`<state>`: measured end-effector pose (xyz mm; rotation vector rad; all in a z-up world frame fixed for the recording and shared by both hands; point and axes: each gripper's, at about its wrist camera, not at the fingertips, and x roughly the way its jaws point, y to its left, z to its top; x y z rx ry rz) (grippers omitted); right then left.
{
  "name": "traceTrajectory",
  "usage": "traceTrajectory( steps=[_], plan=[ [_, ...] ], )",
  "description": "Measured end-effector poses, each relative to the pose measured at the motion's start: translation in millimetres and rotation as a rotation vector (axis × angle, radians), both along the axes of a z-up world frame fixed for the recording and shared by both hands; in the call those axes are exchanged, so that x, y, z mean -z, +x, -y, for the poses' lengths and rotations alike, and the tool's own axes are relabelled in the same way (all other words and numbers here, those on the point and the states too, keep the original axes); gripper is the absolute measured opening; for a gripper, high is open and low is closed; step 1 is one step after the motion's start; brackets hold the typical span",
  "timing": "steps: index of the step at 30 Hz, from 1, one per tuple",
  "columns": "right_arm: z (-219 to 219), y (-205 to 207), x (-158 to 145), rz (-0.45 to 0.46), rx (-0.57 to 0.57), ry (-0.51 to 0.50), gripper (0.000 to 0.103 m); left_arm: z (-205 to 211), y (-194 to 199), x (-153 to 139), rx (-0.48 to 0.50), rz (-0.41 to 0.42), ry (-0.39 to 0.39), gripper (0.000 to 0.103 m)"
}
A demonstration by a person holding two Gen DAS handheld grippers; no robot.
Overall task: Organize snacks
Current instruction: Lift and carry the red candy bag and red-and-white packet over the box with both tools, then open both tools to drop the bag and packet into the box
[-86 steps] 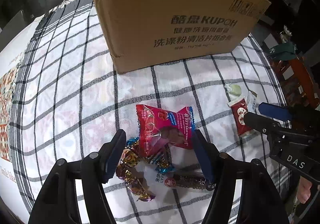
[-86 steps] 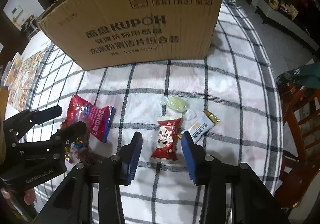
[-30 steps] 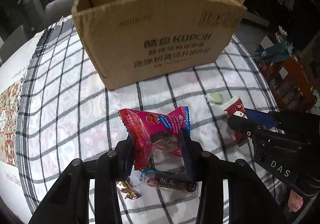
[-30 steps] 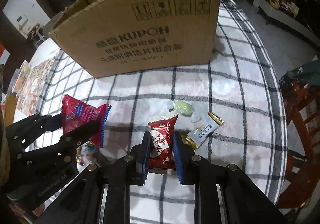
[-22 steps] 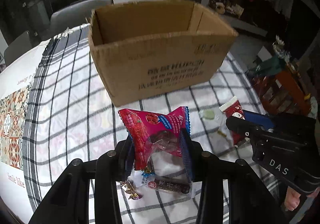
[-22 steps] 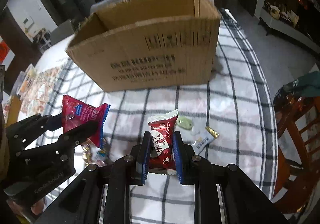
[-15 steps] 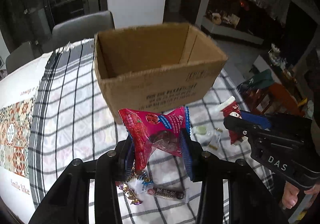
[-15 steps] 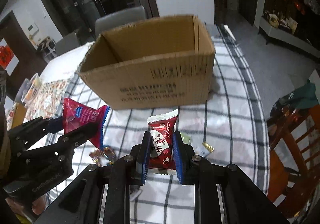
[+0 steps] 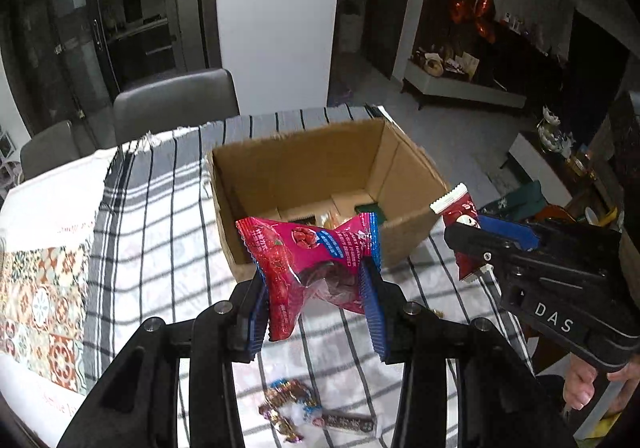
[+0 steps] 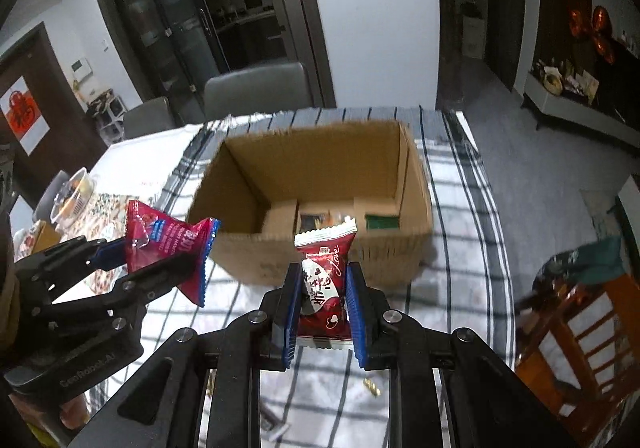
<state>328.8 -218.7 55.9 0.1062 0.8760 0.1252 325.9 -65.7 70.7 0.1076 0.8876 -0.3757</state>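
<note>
My left gripper (image 9: 314, 288) is shut on a pink snack packet (image 9: 308, 260) and holds it high above the table, in front of the open cardboard box (image 9: 320, 164). My right gripper (image 10: 322, 288) is shut on a small dark red candy packet (image 10: 325, 288), also raised before the box (image 10: 316, 164). Each gripper shows in the other's view: the right one (image 9: 476, 232) at the right with the red packet (image 9: 460, 216), the left one (image 10: 160, 260) at the left with the pink packet (image 10: 164, 244). Several packets lie on the box floor (image 10: 320, 222).
Loose wrapped candies (image 9: 316, 414) lie on the checked tablecloth (image 9: 160, 216) below my left gripper. A small gold wrapper (image 10: 372, 386) lies on the cloth. Grey chairs (image 10: 256, 92) stand behind the table. A wooden chair (image 10: 580, 324) is at the right.
Both grippers have risen with their packets and tilted, so the inside of the box is now visible. The table and loose candies have dropped lower in view.
</note>
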Motion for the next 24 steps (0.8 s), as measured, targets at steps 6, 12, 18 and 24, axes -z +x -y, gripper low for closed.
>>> traceTrajectory(
  steps=[6, 12, 18, 24],
  plan=[
    [6, 25, -10, 0.032, -0.001, 0.012, 0.023, 4, 25, -10, -0.008, 0.021, 0.003, 0.041],
    [11, 51, -13, 0.045, 0.003, 0.017, 0.023, 9, 53, -9, -0.021, 0.01, 0.011, 0.041],
    [17, 75, -8, 0.034, 0.01, 0.007, 0.023, 15, 78, 0, -0.025, -0.012, 0.015, 0.042],
    [22, 82, -3, 0.027, 0.016, 0.008, 0.026, 21, 85, 2, -0.031, 0.007, 0.036, 0.051]
  ],
)
